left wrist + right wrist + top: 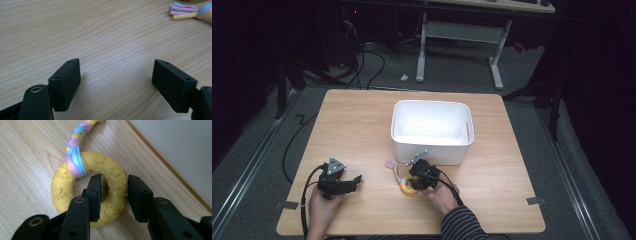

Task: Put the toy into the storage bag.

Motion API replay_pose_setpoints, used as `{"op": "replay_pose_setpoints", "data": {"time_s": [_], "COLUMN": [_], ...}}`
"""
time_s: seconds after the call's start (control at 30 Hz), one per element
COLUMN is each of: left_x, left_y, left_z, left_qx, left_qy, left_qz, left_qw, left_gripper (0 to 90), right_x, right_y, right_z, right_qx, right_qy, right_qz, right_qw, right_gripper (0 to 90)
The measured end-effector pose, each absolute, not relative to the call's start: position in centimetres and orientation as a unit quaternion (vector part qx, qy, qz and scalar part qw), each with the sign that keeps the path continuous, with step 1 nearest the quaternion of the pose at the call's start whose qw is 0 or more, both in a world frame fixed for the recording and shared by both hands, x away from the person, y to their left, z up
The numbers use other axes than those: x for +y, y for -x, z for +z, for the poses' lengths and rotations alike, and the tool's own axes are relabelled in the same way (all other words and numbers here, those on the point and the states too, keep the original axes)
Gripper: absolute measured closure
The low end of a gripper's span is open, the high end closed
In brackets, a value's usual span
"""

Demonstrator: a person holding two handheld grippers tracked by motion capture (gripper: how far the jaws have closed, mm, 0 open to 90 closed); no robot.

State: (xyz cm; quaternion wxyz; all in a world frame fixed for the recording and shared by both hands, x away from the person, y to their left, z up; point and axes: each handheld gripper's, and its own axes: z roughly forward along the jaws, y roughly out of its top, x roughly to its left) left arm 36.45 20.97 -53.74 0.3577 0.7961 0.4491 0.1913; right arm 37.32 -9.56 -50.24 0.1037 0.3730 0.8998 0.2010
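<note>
A yellow rubber ring toy [87, 192] stamped with paw prints lies flat on the light wooden table [362, 125], a pastel braided rope [75, 157] knotted through it and trailing away. The right gripper [113, 195] straddles the ring's rim, one jaw in the hole and one outside, narrowly parted and touching the rubber. A white plastic bin [432, 131] stands just behind. The left gripper [116, 82] rests well apart, jaws wide over bare wood.
</note>
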Motion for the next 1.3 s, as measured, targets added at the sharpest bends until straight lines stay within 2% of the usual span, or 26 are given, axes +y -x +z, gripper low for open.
{"op": "replay_pose_setpoints", "data": {"time_s": [0.57, 1.3], "left_x": [21.0, 21.0], "left_y": [-36.5, -36.5], "left_z": [-53.7, -53.7], "left_qx": [0.449, 0.452], "left_qy": [-0.796, -0.795], "left_qz": [0.191, 0.193], "left_qw": [0.358, 0.356], "left_gripper": [23.2, 22.8], "right_x": [-9.4, -11.4], "right_y": [-36.5, -34.2], "right_z": [-49.8, -46.5], "right_qx": [0.911, 0.913], "right_qy": [-0.339, -0.312], "right_qz": [0.211, 0.242], "right_qw": [0.103, 0.107], "right_gripper": [66.6, 66.6]}}
